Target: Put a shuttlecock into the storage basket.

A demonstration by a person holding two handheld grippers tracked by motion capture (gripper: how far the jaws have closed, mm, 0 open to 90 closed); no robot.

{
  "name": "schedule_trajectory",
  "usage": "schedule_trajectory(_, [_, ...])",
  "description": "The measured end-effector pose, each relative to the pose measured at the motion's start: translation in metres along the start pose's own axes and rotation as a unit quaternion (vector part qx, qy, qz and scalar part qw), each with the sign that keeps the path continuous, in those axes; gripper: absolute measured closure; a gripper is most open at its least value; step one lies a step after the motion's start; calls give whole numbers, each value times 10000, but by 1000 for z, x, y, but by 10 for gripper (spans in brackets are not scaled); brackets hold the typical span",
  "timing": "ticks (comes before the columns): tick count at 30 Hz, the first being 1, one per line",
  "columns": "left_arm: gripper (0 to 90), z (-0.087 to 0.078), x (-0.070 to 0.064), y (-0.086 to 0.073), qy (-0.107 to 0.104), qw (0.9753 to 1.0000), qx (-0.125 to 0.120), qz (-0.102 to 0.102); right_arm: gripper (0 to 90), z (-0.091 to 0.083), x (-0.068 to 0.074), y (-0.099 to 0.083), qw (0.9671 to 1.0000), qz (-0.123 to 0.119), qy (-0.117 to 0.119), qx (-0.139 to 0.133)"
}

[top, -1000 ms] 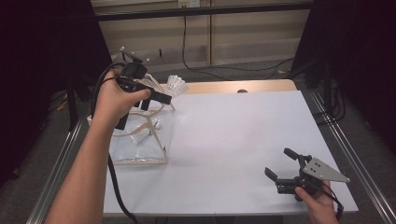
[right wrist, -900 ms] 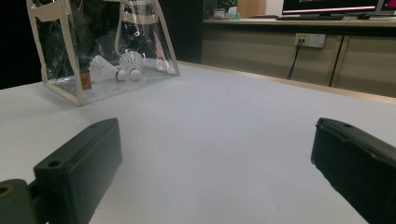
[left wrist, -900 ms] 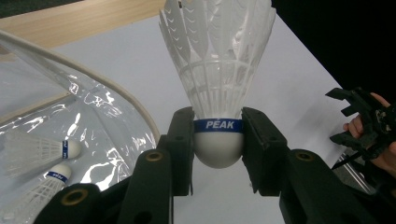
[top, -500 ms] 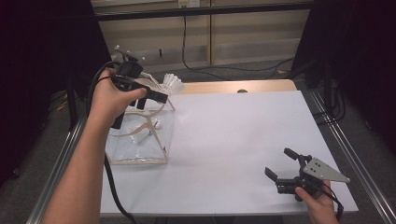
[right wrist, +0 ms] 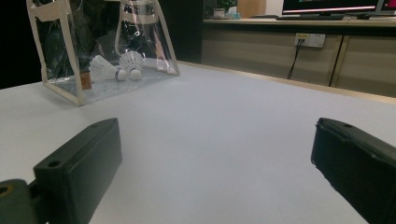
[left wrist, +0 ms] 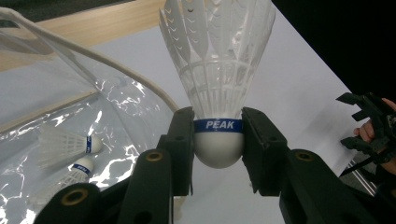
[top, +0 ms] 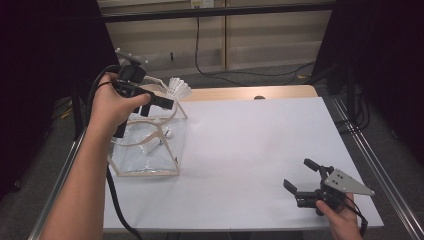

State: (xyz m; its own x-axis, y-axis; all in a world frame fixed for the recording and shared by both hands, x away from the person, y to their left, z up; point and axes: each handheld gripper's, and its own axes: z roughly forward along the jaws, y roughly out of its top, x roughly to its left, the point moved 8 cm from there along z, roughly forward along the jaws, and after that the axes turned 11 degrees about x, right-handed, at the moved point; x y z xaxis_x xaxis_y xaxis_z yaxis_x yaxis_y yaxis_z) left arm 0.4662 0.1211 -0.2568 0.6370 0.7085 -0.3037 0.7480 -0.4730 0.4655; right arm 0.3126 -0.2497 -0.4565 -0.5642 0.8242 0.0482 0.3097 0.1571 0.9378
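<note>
**Third shuttlecock held over the clear bag**

A white shuttlecock (left wrist: 218, 93) is pinched at its cork by the left gripper (left wrist: 218, 140), both jaws pressed against the blue band. In the high view this gripper (top: 159, 101) is seen in the upper left of the frame, raised above the clear bag (top: 145, 150), with the feathers pointing past the far edge of the bag. The right gripper (top: 306, 176) is held low in the lower right of the frame, its jaws spread wide with nothing between them.

Two shuttlecocks (right wrist: 116, 66) are already lying inside the bag, side by side on its bottom. So the work is judged to be partly done: two pieces are stored, one is carried and is not yet dropped in.

The opening of the bag is hard to make out, because the plastic is transparent and shiny. It cannot be told whether more shuttlecocks wait outside the frame. The near left part of the bag is covered by the forearm.
</note>
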Motion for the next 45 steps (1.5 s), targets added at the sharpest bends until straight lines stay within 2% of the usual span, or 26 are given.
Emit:
schedule_trajectory(26, [658,-6,10,-5,64,9999,-56,-67,15,0,0,0,10000,-1,1,-1])
schedule_trajectory(45, [658,-11,21,-8,198,9997,-133,-100,15,0,0,0,10000,-2,-1,1])
